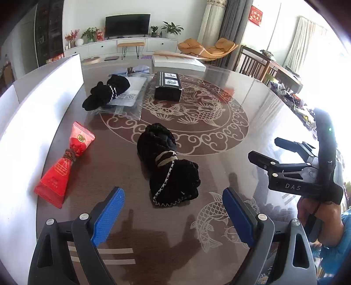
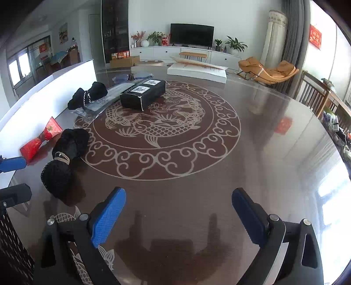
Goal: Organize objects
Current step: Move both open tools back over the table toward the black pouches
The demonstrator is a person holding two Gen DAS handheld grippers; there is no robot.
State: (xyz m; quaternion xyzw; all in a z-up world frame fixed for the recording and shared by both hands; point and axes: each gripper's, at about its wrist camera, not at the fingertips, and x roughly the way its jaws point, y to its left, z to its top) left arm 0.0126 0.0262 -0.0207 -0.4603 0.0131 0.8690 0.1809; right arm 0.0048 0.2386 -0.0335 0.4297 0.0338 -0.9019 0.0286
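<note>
My left gripper (image 1: pixel 173 221) gapes wide and empty; the black bundle (image 1: pixel 167 164) lies on the table (image 1: pixel 241 153) just ahead, long axis running away from it. My right gripper (image 2: pixel 178 216), equally open and empty, has the bundle off to its left, so left is nearer.

Living room, daylit. White back wall (image 2: pixel 153 13) carried a dark TV (image 2: pixel 192 33) over a long white cabinet (image 2: pixel 160 51), with potted plants (image 2: pixel 235 43) at both ends. Small wooden stool (image 2: pixel 193 54) stood in front of the cabinet. Orange lounge chair (image 2: pixel 268 69) sat right of it, beside grey curtains (image 2: pixel 292 30). Dark tall shelf unit (image 2: pixel 115 28) stood at the left. Wooden chairs (image 2: pixel 313 96) lined the right side. Strong glare came from the right window (image 1: pixel 324 72). Bench (image 2: pixel 252 153) was glossy brown with a pale fish-and-cloud pattern.
</note>
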